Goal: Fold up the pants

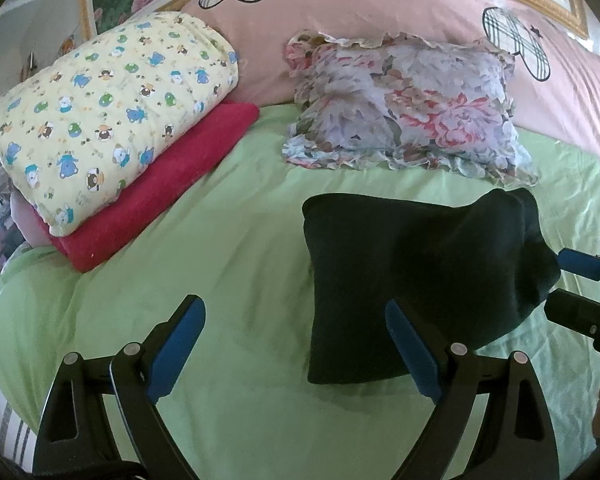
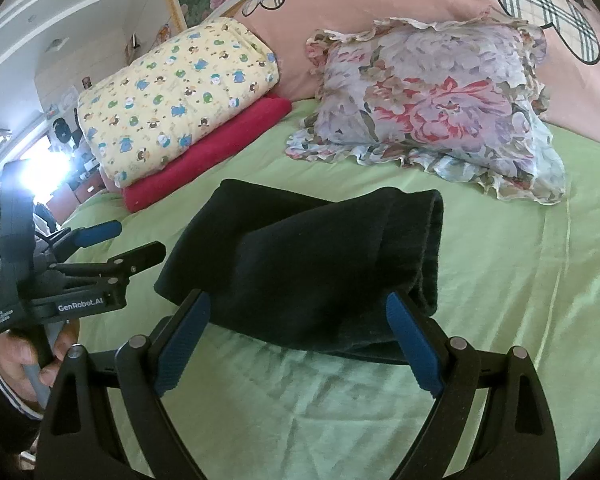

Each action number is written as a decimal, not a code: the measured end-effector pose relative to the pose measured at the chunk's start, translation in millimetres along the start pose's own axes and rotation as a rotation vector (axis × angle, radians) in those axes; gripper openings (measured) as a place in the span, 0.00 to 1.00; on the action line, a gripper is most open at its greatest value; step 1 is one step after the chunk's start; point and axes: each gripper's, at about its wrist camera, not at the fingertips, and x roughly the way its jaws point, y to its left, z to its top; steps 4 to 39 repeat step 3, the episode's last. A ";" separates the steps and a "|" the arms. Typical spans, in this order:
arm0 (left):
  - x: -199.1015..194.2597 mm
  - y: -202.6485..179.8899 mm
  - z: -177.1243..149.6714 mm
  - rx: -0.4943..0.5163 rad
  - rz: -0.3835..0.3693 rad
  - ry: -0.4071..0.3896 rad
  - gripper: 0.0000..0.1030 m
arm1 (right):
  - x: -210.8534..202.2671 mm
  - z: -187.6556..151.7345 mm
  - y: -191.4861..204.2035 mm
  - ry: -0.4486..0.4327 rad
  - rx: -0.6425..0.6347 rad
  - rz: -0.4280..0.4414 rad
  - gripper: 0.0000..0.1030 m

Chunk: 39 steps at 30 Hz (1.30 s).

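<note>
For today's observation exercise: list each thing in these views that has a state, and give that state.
Black pants: folded into a compact bundle, lying on the green sheet.
Left gripper: open, holding nothing.
Right gripper: open, holding nothing.
Yellow quilt: folded, stacked on the red blanket.
Floral pillow: leaning against the pink bedding.

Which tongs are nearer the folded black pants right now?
Right. The right tongs are open with the folded black pants between their fingers; the left tongs are open beside the bundle's left edge.

We see green-sheeted bed (image 2: pixel 480 280) — folded dark pants (image 2: pixel 312 264), floral pillow (image 2: pixel 432 104), red blanket (image 2: pixel 208 156) on it.
</note>
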 end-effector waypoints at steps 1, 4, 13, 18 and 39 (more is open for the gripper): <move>0.2 0.2 0.8 -0.005 -0.005 0.005 0.90 | -1.0 -0.1 -0.4 0.000 0.002 -0.004 0.87; 0.6 0.2 3.0 -0.014 -0.005 0.016 0.91 | -2.2 0.3 -2.6 0.000 0.008 -0.005 0.87; 0.6 0.2 3.0 -0.014 -0.005 0.016 0.91 | -2.2 0.3 -2.6 0.000 0.008 -0.005 0.87; 0.6 0.2 3.0 -0.014 -0.005 0.016 0.91 | -2.2 0.3 -2.6 0.000 0.008 -0.005 0.87; 0.6 0.2 3.0 -0.014 -0.005 0.016 0.91 | -2.2 0.3 -2.6 0.000 0.008 -0.005 0.87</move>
